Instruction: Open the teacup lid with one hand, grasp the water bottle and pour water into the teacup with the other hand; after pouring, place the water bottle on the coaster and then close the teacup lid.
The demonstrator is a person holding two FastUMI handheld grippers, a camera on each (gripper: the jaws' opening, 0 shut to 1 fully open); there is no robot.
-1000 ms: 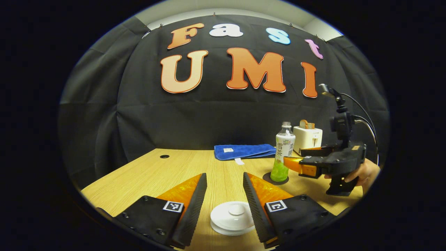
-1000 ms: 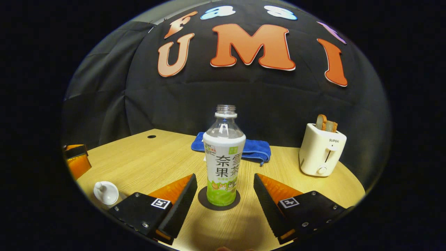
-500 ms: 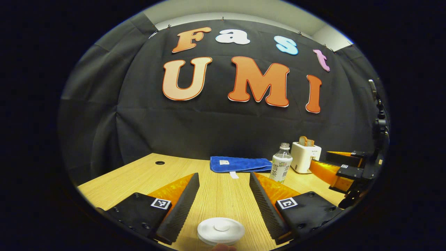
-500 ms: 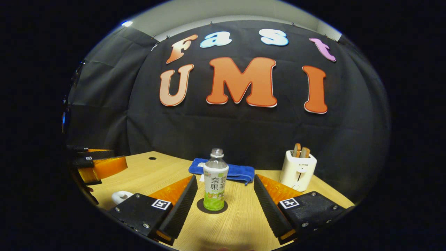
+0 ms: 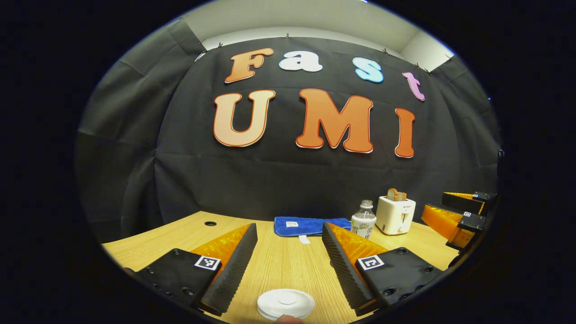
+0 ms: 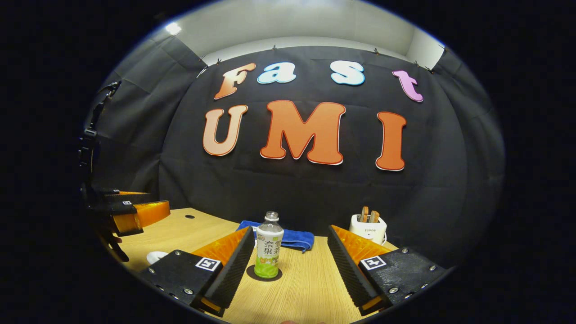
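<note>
Nearest in the left gripper view, the teacup lid (image 5: 286, 303) is seen seated flat on the cup at the very bottom edge, with its small knob at the centre. It lies just in front of and slightly below the left gripper (image 5: 288, 249), whose fingers are spread wide with nothing between them and which is held clear of the lid. Judged from how things lie, the lid is closed and the bottle is parked, so the step in hand appears to be a clean retreat at the end of the task. To do it well, both grippers are best kept wide and drawn straight away, so that neither lid nor bottle is brushed.

In the right gripper view, the right gripper (image 6: 290, 252) is likewise seen wide and empty. The water bottle (image 6: 268, 252) stands upright on the dark coaster (image 6: 263, 274), a little ahead of the fingertips and left of the gap's centre, close to the left finger but apart from it. The bottle has no cap, so a knock would probably spill what is left.

Farther back on the table (image 6: 310, 288), a blue towel (image 6: 292, 238) is laid, and a white toaster (image 6: 369, 228) with bread in its slots is set to the right.
</note>
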